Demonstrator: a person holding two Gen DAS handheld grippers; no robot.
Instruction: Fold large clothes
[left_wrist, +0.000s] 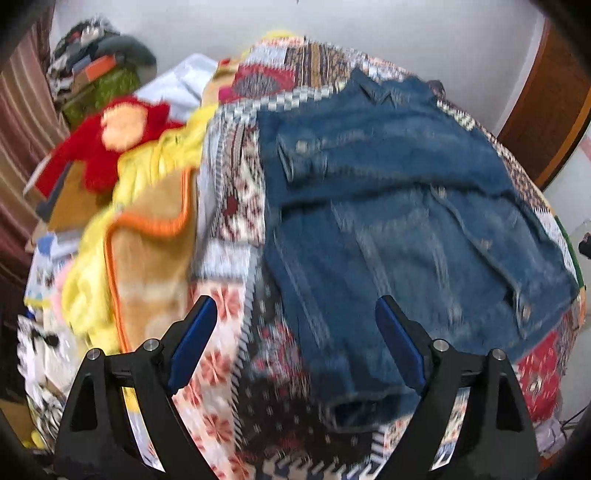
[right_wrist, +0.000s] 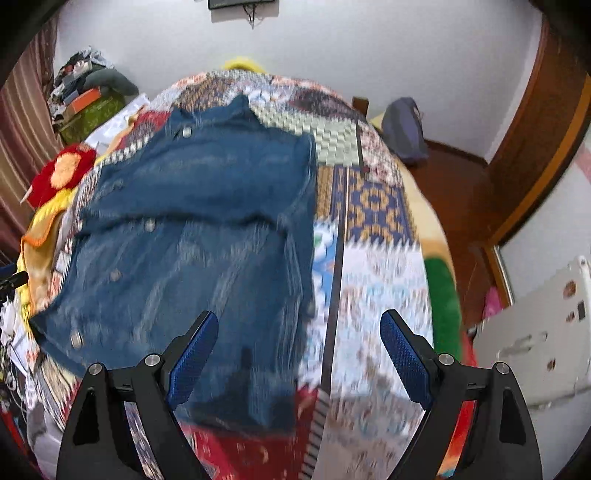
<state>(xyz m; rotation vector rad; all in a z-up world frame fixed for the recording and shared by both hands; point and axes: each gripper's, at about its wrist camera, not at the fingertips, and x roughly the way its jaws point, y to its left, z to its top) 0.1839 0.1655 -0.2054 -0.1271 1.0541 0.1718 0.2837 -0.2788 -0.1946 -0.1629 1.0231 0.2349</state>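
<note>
Left wrist view
- Garments to fold: one denim jacket (left_wrist: 406, 206), lying spread on the patchwork bedcover (left_wrist: 236, 206), collar toward the far wall, one sleeve running down toward the camera with its cuff near the bottom of the frame.
- Left gripper (left_wrist: 295, 332): two blue-padded fingers (left_wrist: 192, 343) set wide apart, nothing between them; whether they hang above the cloth or touch it cannot be told. The right-hand finger overlaps the jacket sleeve in the picture.
- Things beside the jacket: one red plush toy (left_wrist: 110, 144) on a yellow blanket (left_wrist: 155, 173), both to the left of the jacket, apart from it; one tan blanket with orange edging (left_wrist: 147, 243) nearer the camera.
- Back corner: a pile of mixed items (left_wrist: 92, 59) against the wall, too blurred to count.
- Right edge: one brown wooden door frame (left_wrist: 546, 110).

Right wrist view
- Garments: the same single denim jacket (right_wrist: 192, 229), on the left half of the bedcover (right_wrist: 373, 266); several metal buttons show, the count blurred.
- Right gripper (right_wrist: 299, 347): fingers (right_wrist: 406, 358) spread open, holding nothing; the left finger overlaps the jacket's near hem, the right one the bare bedcover.
- Around: red plush toy (right_wrist: 62, 173) at the left edge; one grey-blue bag (right_wrist: 402, 125) on the floor by the far wall; one white appliance (right_wrist: 535, 332) at right.
</note>
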